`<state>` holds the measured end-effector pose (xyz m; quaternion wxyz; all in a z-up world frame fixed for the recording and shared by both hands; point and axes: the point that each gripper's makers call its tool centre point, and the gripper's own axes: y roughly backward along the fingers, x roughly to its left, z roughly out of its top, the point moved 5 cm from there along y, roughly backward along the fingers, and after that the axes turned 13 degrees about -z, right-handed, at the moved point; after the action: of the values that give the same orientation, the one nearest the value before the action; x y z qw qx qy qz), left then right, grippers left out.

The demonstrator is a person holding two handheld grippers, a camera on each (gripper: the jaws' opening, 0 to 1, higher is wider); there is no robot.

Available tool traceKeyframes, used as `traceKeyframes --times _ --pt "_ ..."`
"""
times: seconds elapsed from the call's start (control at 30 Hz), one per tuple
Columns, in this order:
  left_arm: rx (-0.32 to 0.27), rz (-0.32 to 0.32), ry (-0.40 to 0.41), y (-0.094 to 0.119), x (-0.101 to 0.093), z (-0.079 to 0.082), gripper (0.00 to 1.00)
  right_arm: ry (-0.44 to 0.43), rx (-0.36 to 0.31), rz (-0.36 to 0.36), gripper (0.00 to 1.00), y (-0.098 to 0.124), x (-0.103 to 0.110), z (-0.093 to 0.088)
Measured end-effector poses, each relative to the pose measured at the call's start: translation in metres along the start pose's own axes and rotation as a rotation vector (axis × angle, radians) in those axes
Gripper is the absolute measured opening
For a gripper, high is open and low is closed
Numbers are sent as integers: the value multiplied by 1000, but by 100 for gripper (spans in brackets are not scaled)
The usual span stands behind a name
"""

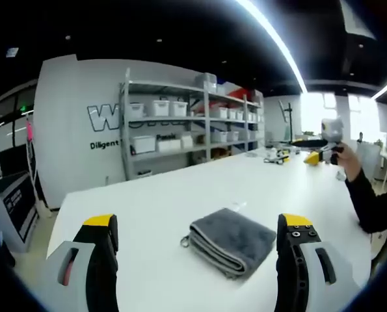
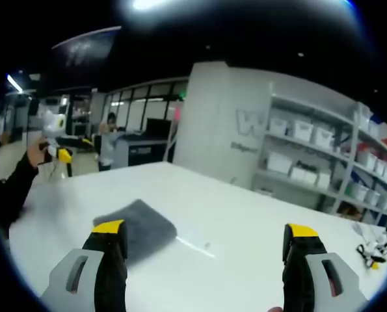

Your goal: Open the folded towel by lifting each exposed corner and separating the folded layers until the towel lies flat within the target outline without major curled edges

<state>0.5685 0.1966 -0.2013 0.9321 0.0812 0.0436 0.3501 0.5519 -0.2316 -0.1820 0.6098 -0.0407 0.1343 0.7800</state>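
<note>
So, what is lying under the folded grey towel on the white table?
The folded grey towel rests directly on the white table. Its stacked layers show at the near edge. A thin pale mark on the table runs out from beside it. Whatever lies beneath the towel is covered.

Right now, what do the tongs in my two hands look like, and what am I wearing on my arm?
Both the left tongs and the right tongs have two black jaws with yellow tips, mounted on light grey housings with slot-shaped cutouts. The left set shows small screws on one jaw. A black sleeve covers the person's arm.
</note>
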Motion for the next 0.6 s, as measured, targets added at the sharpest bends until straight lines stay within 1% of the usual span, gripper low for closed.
traceKeyframes --times 0.17,0.23,0.3,0.37,0.43,0.47,0.6 --pt "13 -6 6 -8 3 -6 100 27 16 16 100 -12 10 -4" --pt "12 -15 33 -14 7 -11 100 30 20 20 100 -19 13 -6" --pt "20 -38 63 -22 10 -17 100 32 30 24 100 -26 16 -10" --pt "28 -45 77 -26 11 -23 100 37 45 24 100 -31 17 -15" --pt "37 -10 99 -30 20 -28 100 40 55 26 100 -33 18 -19" --pt "42 -7 100 -30 21 -29 100 40 58 26 100 -33 17 -19" --pt "34 -25 130 -32 18 -30 100 29 57 15 100 -34 14 -18"
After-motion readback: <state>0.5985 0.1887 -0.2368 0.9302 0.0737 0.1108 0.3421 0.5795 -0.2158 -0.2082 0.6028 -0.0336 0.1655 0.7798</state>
